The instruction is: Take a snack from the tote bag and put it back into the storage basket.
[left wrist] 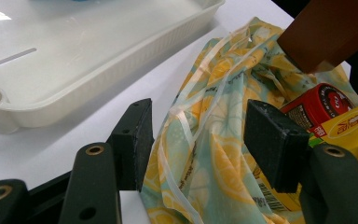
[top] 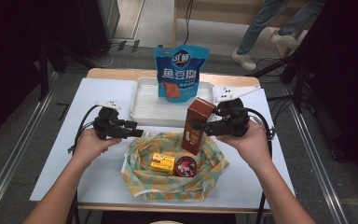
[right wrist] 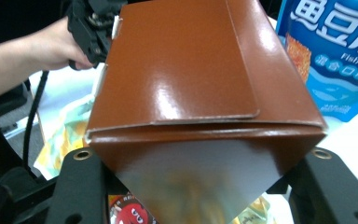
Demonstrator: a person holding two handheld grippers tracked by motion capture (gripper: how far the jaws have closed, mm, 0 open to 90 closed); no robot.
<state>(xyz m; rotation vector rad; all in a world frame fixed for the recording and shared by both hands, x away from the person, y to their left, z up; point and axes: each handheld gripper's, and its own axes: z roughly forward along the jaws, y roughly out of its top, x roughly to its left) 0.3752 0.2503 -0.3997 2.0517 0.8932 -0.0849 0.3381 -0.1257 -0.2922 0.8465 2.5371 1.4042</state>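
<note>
High view: right claw [top: 204, 126] is clamped on the tilted brown box [top: 196, 125] above the bag [top: 168, 182].

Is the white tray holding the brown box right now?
No, the brown box is clamped in the right hand-held gripper above the patterned bag, not in the white tray.

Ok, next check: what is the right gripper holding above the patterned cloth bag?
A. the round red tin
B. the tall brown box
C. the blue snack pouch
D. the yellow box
B: the right gripper is clamped on the tall brown box, lifted over the cloth bag, while the yellow box and red tin lie inside the bag and the blue pouch stands in the white tray.
</note>
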